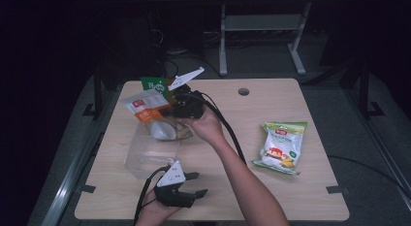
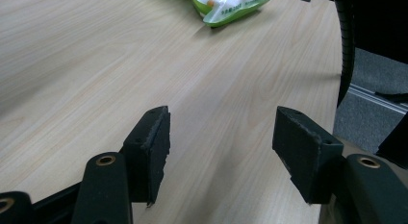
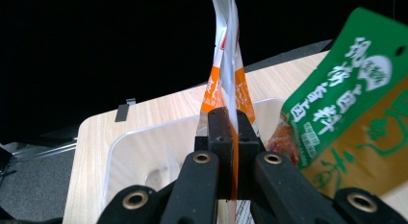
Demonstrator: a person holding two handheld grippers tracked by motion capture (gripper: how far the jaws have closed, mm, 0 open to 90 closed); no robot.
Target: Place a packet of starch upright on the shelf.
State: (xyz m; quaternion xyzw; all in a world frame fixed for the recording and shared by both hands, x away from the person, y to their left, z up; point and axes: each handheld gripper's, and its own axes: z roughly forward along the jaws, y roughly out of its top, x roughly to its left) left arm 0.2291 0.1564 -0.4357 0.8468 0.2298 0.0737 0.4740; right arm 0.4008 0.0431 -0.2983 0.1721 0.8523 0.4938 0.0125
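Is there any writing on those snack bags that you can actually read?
green packet: large white Chinese characters, but the print is tilted and I cannot make them out for certain.
orange and white packet, clamped in the right gripper: print seen edge-on, unreadable.
green and white bag on the table: red logo and lettering, too small to read.

Light wood-grain table (image 1: 271,119) with a small round cable hole (image 1: 244,91) near its far edge. A clear plastic bin (image 1: 145,155) sits well to the left of that hole and closer to the person. A green-and-white snack bag (image 1: 281,147) lies flat off to the hole's right, also nearer the person.
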